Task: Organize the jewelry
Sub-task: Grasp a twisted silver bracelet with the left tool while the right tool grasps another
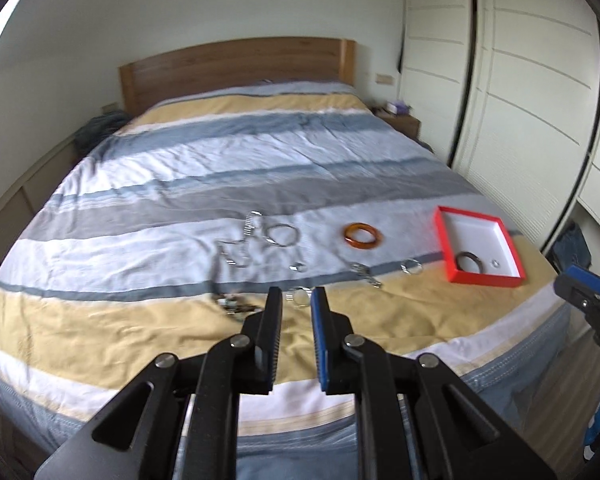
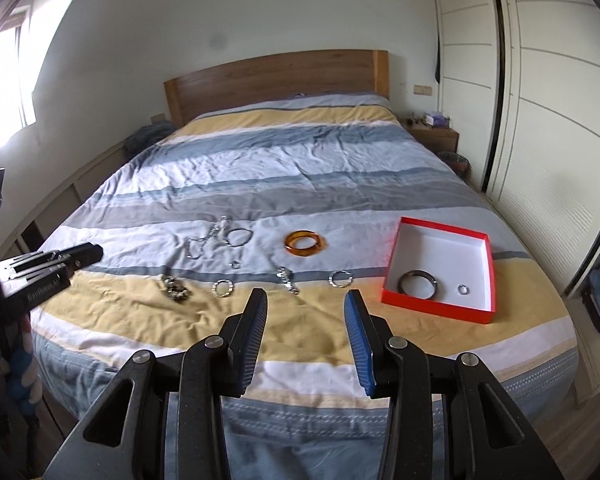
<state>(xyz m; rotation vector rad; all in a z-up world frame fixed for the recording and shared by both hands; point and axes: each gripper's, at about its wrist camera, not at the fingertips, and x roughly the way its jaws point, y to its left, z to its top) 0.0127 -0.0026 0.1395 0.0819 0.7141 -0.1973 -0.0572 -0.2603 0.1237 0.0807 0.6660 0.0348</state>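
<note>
A red box point(image 1: 452, 248) point(image 2: 436, 308) with a white inside lies on the bed at the right; in it are a dark bangle point(image 1: 469, 261) point(image 2: 418, 283) and a small silver ring point(image 2: 463, 289). On the cover lie an amber bangle point(image 1: 363, 235) point(image 2: 306, 243), a silver bangle point(image 1: 284, 234) point(image 2: 240, 237), silver chains point(image 1: 236, 254) point(image 2: 198, 246), silver rings point(image 2: 341, 279) point(image 2: 222, 287) and a dark beaded piece point(image 2: 175, 291). My left gripper point(image 1: 296, 296) is open and empty above the bed's near edge. My right gripper point(image 2: 306, 300) is open and empty, wider apart.
The striped bed cover point(image 2: 300, 184) spreads to a wooden headboard point(image 2: 276, 76). White wardrobe doors point(image 2: 548, 120) stand at the right, a nightstand point(image 2: 434, 130) beside the headboard. The left gripper's body shows at the left of the right wrist view point(image 2: 48, 268).
</note>
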